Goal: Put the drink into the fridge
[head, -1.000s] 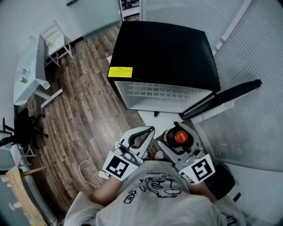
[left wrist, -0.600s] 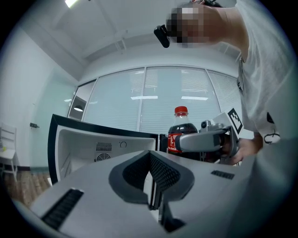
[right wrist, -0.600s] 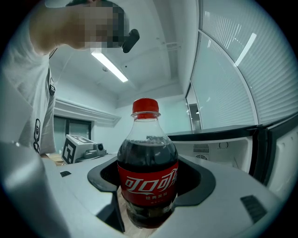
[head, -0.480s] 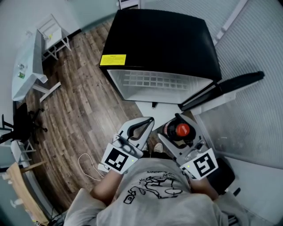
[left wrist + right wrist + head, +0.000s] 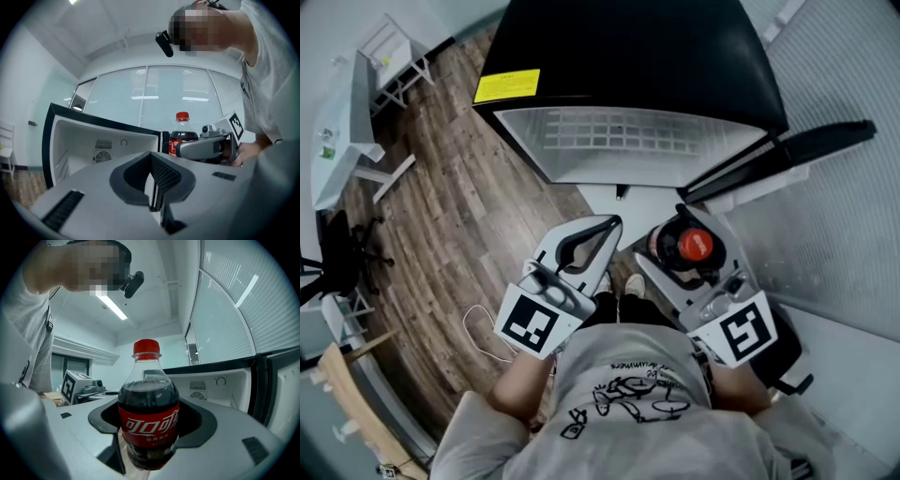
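A wood-plank floor [image 5: 459, 216] runs between frosted glass walls, and the view has closed in since a second ago. The black fridge [image 5: 628, 56] now fills more of the head view and its yellow label [image 5: 506, 86] has slid toward the upper left. Both grippers sit nearer the open front, and their grip is unchanged. Nearest is the person's grey printed shirt [image 5: 628, 403], with one loop of white cable [image 5: 483, 333] on the floor beside it. Ahead are two grippers, each carrying one marker cube. The left gripper [image 5: 607, 225] is closed and empty — its own view shows the ribbed pads meeting with nothing between them. The right gripper [image 5: 680, 230] is clamped wide round the only drink, a cola bottle [image 5: 148, 413] with a red cap and red label. The bottle stands upright with the pads against its sides. It is still outside the fridge, just in front of the opening and near the swung-out door [image 5: 806, 150]. Beyond there is one fridge with one door, and one white wire shelf [image 5: 619, 141] shows inside. The gripper views show a fan grille and a round dial on its back wall. Farthest off, at the left — one white table [image 5: 342, 112], one white chair [image 5: 389, 47] and one black office chair [image 5: 337, 258].
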Available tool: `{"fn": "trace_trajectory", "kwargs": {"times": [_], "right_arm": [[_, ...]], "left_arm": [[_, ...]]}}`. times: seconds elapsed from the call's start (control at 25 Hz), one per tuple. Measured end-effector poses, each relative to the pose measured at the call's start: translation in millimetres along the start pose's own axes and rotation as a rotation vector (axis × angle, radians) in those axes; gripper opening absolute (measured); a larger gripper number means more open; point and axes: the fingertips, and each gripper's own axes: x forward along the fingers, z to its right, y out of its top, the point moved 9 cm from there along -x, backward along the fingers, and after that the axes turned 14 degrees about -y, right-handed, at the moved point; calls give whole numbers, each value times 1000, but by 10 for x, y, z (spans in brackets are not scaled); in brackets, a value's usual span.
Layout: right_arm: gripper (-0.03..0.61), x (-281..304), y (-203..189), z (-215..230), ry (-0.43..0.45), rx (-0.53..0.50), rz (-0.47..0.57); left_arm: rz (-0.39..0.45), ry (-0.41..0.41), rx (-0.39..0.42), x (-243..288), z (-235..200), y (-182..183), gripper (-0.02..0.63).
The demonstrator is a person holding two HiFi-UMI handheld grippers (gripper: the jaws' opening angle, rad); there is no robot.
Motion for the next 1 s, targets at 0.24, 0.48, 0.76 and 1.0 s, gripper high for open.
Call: {"fn": "trace_trajectory", "kwargs": {"times": [0.24,0.48,0.76,1.0], "right_arm": [[327,91,-123,97,-16,5,-11],[327,180,-206,155,-28,0,-18],[327,364,-338,258,-36,-6,-9],[327,524,-446,352,-43,-8,0]], "left_arm": [[-15,-39,31,133,-83,-53,2],[-34,-62,41,192,-183,-146,2],[-39,-59,36,269,-331,-325,2],[-43,-66,58,349,-470,-424,2]]}}
